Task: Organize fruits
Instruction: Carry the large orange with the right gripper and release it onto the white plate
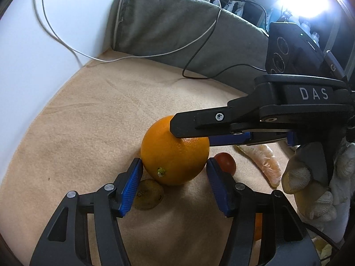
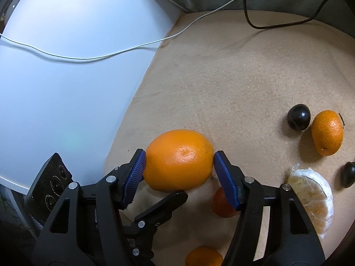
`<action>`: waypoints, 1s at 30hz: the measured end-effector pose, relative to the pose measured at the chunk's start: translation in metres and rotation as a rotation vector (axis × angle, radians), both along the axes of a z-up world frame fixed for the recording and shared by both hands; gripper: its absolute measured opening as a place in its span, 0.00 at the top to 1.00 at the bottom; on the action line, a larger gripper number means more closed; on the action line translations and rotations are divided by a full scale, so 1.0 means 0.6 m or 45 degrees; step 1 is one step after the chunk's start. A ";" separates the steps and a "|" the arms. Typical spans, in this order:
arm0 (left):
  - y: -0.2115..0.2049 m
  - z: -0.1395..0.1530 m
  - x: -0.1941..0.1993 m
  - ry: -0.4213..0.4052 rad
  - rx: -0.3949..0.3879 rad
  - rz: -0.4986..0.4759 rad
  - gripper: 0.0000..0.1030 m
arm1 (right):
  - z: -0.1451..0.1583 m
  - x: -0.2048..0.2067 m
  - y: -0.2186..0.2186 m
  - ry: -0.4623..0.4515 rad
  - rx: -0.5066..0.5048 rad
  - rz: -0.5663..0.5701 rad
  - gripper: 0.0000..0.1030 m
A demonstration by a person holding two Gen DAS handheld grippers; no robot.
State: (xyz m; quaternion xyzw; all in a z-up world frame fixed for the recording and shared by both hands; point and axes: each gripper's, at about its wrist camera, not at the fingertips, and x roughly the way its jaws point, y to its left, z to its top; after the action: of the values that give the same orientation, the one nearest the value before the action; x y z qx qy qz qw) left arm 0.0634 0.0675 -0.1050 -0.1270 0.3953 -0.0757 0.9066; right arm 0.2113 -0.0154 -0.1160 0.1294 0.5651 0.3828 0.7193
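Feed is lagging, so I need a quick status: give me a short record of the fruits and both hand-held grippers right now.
target: large round orange, resting on the beige cloth
left hand-held gripper: both blue pads against the orange
right hand-held gripper: straddles the same orange; one pad touches, slight gap at the other
beside the orange: brown fuzzy kiwi-like fruit, small red round fruit
further off: peeled tangerine piece, small mandarin, two dark round plums
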 end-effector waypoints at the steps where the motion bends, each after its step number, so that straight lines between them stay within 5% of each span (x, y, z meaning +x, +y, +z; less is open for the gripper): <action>1: 0.000 0.001 0.000 0.000 0.002 0.000 0.43 | 0.001 -0.001 -0.002 -0.004 -0.002 -0.001 0.36; 30: -0.127 0.047 0.028 -0.084 0.018 -0.160 0.43 | 0.069 -0.039 -0.163 -0.091 0.016 -0.187 0.36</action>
State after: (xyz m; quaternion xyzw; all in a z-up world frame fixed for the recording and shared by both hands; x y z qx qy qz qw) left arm 0.0804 -0.0087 -0.0770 -0.0931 0.3730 -0.1339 0.9134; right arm 0.1881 -0.1135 -0.0744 0.1611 0.5258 0.3369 0.7643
